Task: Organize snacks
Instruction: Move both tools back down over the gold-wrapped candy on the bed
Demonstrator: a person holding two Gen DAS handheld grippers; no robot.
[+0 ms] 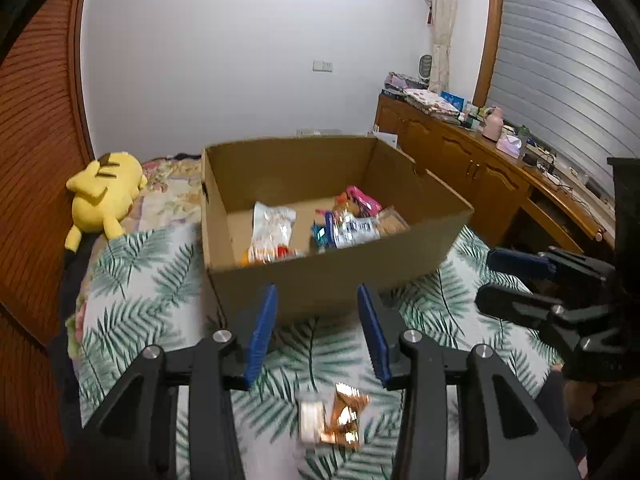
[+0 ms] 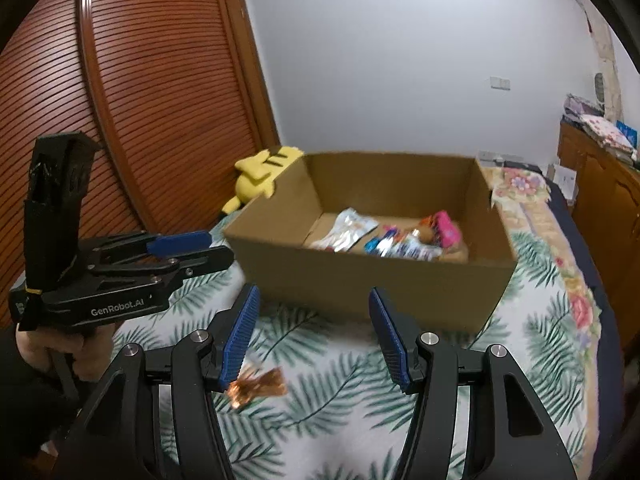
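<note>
An open cardboard box [image 1: 340,276] stands on the bed and holds several snack packs: a clear-white bag [image 1: 270,236], a pink pack [image 1: 362,200] and a blue-and-white pack [image 1: 352,230]. A copper foil snack [image 1: 344,416] and a small white pack [image 1: 312,424] lie on the leaf-print cover in front of the box. My left gripper [image 1: 320,332] hovers open above them, with nothing between its blue pads. My right gripper [image 2: 316,340] is open and empty too, just right of the copper snack [image 2: 260,388] and facing the box [image 2: 360,280]. Each gripper shows in the other's view: the right gripper [image 1: 484,279] and the left gripper [image 2: 220,248].
A yellow plush toy [image 1: 104,196] lies left of the box against a slatted wooden door [image 2: 140,100]. A long wooden cabinet [image 1: 460,152] cluttered with items runs along the right under a shuttered window. A hand [image 2: 60,352] grips the left tool.
</note>
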